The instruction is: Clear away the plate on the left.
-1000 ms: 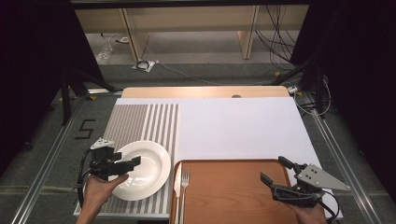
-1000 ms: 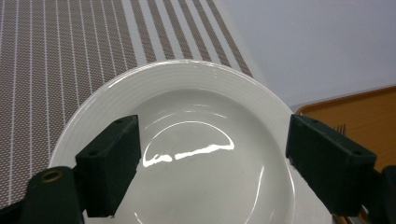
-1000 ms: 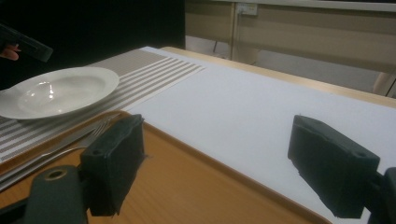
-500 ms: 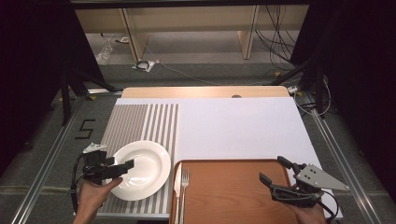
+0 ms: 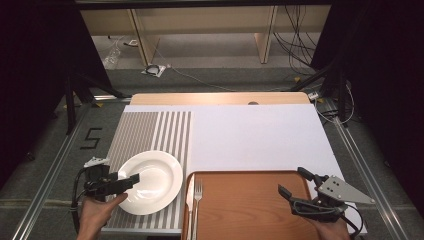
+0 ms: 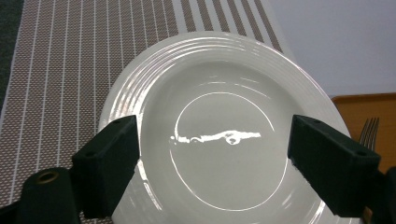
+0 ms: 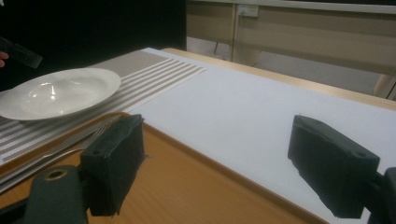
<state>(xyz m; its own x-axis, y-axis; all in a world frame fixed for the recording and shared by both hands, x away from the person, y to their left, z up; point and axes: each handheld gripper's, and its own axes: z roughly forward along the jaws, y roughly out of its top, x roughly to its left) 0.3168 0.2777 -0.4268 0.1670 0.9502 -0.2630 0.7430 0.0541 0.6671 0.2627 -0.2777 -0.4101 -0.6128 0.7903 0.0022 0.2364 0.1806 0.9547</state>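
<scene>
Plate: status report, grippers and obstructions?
Left gripper open over plate, not gripping. Right gripper open above tray, idle. Fork beside plate, clear.

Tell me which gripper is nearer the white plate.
Left. The left gripper hangs open over the white plate; the right gripper sits apart, over the wooden tray.

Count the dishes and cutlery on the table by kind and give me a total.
Plate: 1
Fork: 1
Knife: 1
Tray: 1
Striped mat: 1
Total: 5
</scene>
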